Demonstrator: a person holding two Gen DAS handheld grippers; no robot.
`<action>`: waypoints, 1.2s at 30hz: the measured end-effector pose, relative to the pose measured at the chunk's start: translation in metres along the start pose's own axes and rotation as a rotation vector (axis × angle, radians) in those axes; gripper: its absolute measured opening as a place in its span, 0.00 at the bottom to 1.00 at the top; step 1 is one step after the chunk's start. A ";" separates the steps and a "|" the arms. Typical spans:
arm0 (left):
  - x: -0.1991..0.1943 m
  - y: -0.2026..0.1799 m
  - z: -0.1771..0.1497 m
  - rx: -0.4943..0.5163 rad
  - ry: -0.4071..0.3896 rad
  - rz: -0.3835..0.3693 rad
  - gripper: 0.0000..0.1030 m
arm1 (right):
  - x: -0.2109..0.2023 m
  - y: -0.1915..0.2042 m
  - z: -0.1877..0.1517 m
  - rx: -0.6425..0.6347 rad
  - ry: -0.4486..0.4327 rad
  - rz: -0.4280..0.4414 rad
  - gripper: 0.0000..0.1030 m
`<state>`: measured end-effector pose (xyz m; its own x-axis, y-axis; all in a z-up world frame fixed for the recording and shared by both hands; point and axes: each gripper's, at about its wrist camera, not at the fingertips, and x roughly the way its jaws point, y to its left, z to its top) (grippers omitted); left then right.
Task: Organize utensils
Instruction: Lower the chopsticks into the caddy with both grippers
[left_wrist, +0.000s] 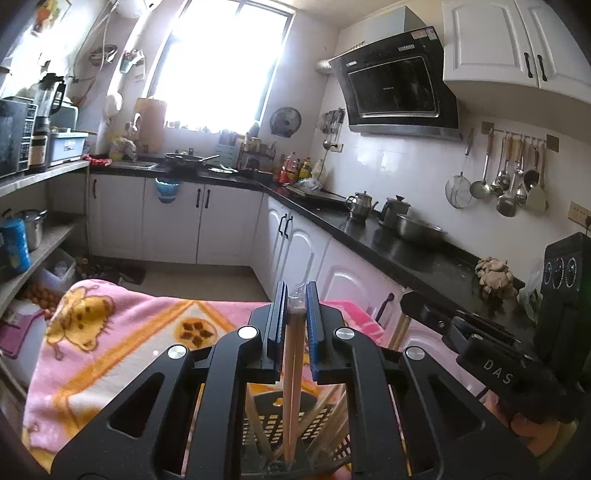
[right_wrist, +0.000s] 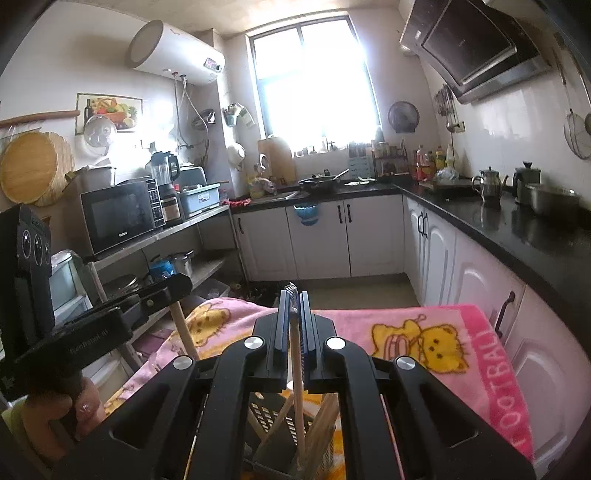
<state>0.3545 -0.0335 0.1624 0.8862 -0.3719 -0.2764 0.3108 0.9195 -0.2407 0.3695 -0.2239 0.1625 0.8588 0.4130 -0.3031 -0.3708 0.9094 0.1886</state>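
While both grippers hang over the black slotted basket (left_wrist: 280, 424) on the pink blanket (left_wrist: 122, 332), each has its jaws closed to a narrow gap on wood. The left gripper (left_wrist: 296, 295) clamps a pair of chopsticks (left_wrist: 291, 369), their lower ends down inside the basket among other leaning chopsticks. The right gripper (right_wrist: 293, 299) pinches a single stick (right_wrist: 297, 387), likewise reaching into the basket (right_wrist: 273, 417), which sits near the blanket's (right_wrist: 406, 325) near edge, below both tools.
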 end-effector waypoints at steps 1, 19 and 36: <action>0.001 0.000 -0.003 -0.001 -0.002 -0.005 0.04 | 0.000 -0.001 -0.003 0.008 0.000 0.004 0.05; 0.031 0.002 -0.051 0.004 0.102 -0.018 0.05 | 0.013 -0.017 -0.045 0.084 0.044 0.002 0.05; 0.035 0.015 -0.070 -0.011 0.190 0.036 0.24 | 0.019 -0.030 -0.054 0.111 0.156 -0.054 0.09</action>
<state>0.3663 -0.0422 0.0841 0.8155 -0.3568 -0.4557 0.2748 0.9317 -0.2376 0.3776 -0.2405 0.1003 0.8080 0.3744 -0.4549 -0.2769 0.9228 0.2678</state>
